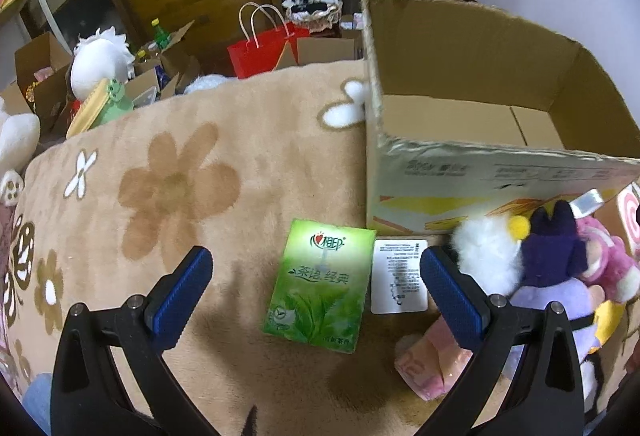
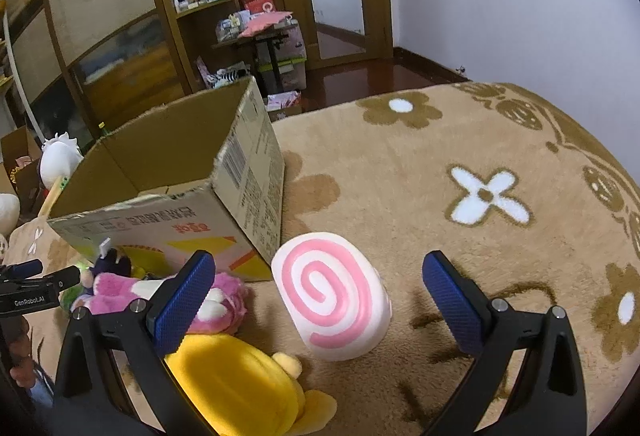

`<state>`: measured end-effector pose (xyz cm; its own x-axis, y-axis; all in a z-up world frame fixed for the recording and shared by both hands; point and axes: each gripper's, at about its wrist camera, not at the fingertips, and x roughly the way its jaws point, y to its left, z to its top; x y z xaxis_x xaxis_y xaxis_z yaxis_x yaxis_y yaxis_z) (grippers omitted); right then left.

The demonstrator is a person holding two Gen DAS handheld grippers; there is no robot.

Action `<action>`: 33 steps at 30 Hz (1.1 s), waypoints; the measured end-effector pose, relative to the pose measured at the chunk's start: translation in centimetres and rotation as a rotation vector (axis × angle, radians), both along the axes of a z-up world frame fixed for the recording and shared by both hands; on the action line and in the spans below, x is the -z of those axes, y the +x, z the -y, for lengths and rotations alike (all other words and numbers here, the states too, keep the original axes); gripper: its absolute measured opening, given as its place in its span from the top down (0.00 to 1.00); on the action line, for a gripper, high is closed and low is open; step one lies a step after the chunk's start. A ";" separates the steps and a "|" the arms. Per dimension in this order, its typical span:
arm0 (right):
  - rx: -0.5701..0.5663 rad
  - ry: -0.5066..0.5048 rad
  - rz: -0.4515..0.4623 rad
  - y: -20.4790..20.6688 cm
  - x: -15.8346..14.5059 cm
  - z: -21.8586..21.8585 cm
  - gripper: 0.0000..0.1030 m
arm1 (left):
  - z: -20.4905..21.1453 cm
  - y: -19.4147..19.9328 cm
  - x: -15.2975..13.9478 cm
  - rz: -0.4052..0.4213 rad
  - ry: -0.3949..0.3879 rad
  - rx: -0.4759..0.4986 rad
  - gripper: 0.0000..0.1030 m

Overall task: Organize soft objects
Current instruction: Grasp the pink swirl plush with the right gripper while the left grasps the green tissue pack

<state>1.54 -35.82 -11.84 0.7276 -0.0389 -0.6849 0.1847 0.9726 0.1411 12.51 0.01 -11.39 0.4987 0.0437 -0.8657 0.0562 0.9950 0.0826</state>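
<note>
An open, empty cardboard box [image 1: 472,115] stands on a beige flowered blanket [image 1: 180,175]; it also shows in the right wrist view [image 2: 168,171]. My left gripper [image 1: 316,276] is open, its jaws either side of a green tissue pack [image 1: 320,284]. A white card [image 1: 400,276], a pink tissue pack [image 1: 428,364], and white [image 1: 484,256], purple [image 1: 556,260] and pink [image 1: 604,264] plush toys lie to the right. My right gripper [image 2: 320,284] is open around a pink-and-white swirl cushion [image 2: 332,300]. A yellow plush [image 2: 236,384] and the pink plush [image 2: 216,300] lie by its left finger.
The blanket edge drops off at the back. Beyond it are a red paper bag [image 1: 264,51], cardboard boxes with bottles [image 1: 160,67], a white plush [image 1: 100,59] and a wooden cabinet [image 2: 120,35]. The left gripper shows at the far left of the right wrist view [image 2: 32,288].
</note>
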 end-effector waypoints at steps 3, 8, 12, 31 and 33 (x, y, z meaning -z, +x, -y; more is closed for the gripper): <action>-0.002 -0.001 -0.017 0.5 0.7 0.0 0.00 | -0.5 0.4 0.6 -0.023 -0.002 -0.020 0.01; -0.011 -0.007 -0.046 1.1 2.0 -0.1 0.00 | -1.2 0.9 1.7 -0.070 -0.013 -0.055 0.01; -0.004 -0.013 -0.091 1.5 3.3 0.3 0.15 | -1.5 1.0 2.0 -0.079 -0.037 -0.066 0.02; -0.029 0.014 -0.086 1.2 3.4 0.4 0.48 | -1.0 0.7 3.3 -0.136 -0.055 -0.060 0.47; -0.033 0.011 -0.081 1.0 3.1 0.3 0.51 | -1.1 0.6 3.0 -0.122 -0.051 -0.061 0.47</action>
